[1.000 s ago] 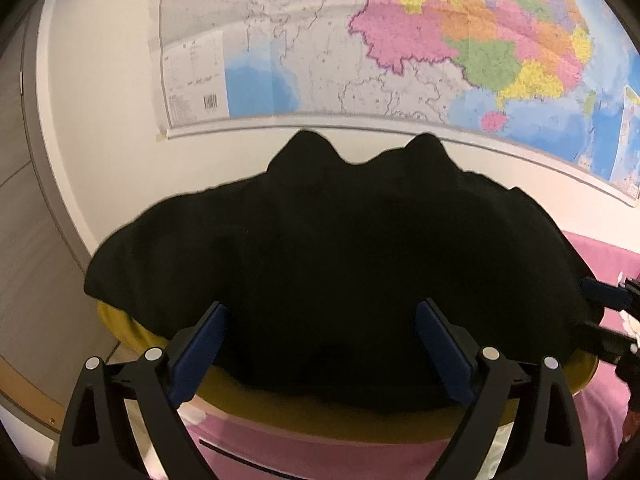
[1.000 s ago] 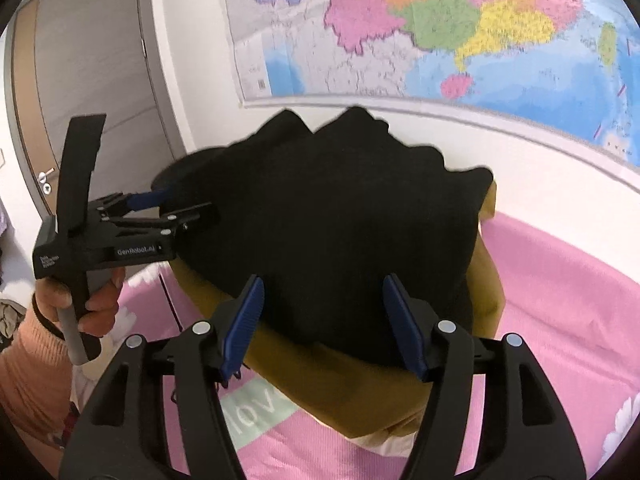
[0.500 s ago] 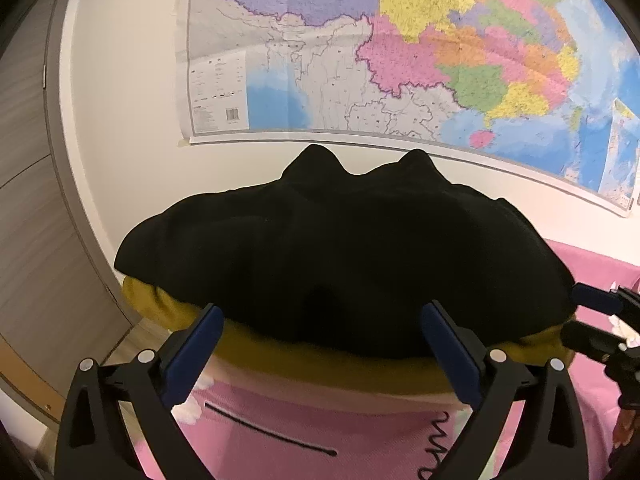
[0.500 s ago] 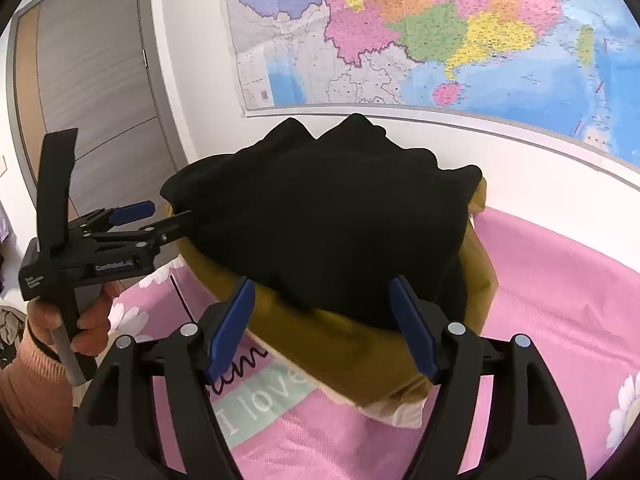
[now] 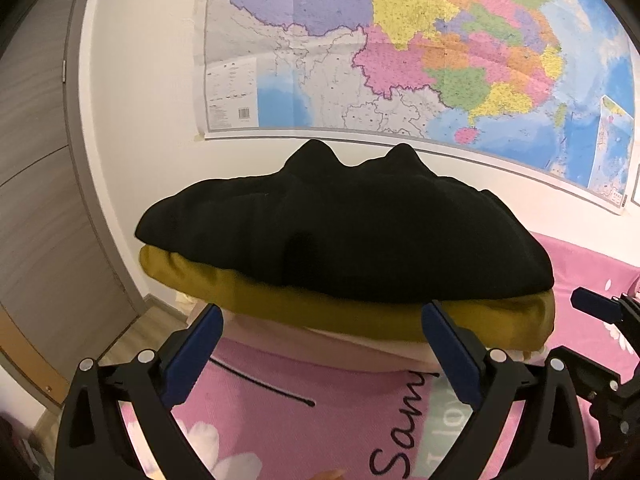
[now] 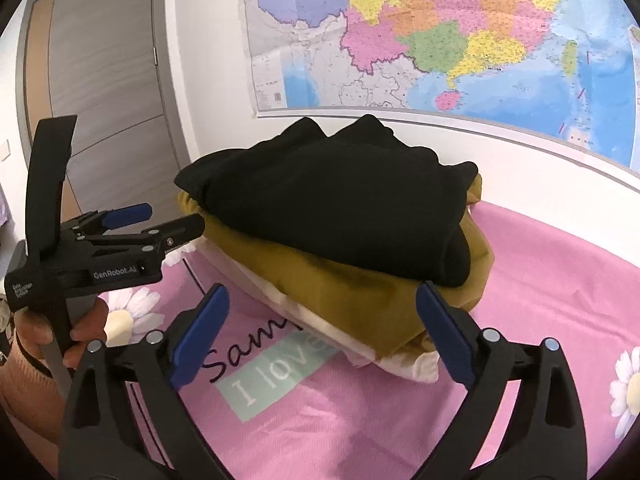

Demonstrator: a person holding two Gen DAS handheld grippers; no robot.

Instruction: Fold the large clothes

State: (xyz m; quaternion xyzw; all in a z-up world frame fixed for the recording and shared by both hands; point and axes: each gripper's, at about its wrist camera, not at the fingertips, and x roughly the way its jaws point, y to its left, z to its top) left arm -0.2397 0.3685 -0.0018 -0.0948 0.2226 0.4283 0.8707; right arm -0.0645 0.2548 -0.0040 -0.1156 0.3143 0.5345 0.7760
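A folded black garment [image 5: 360, 240] [image 6: 340, 200] lies on top of a folded mustard garment [image 5: 280, 308] [image 6: 360, 292], which rests on a cream one [image 6: 320, 320]. The stack sits on the pink bed sheet [image 5: 320, 400] by the wall. My left gripper [image 5: 322, 340] [image 6: 168, 220] is open, just short of the stack's near left edge, nothing between its pads. My right gripper [image 6: 320, 332] [image 5: 588, 332] is also short of the stack; its jaws are opening and hold nothing.
A large coloured map [image 5: 400, 60] hangs on the white wall behind the stack. A grey door [image 6: 112, 80] stands at the left. A person's hand [image 6: 84, 320] holds the left gripper's handle. The sheet bears daisies and printed words.
Both grippers have drawn back from the stack toward me. The black garment stays where it lay on the mustard one. The right jaws have spread wider.
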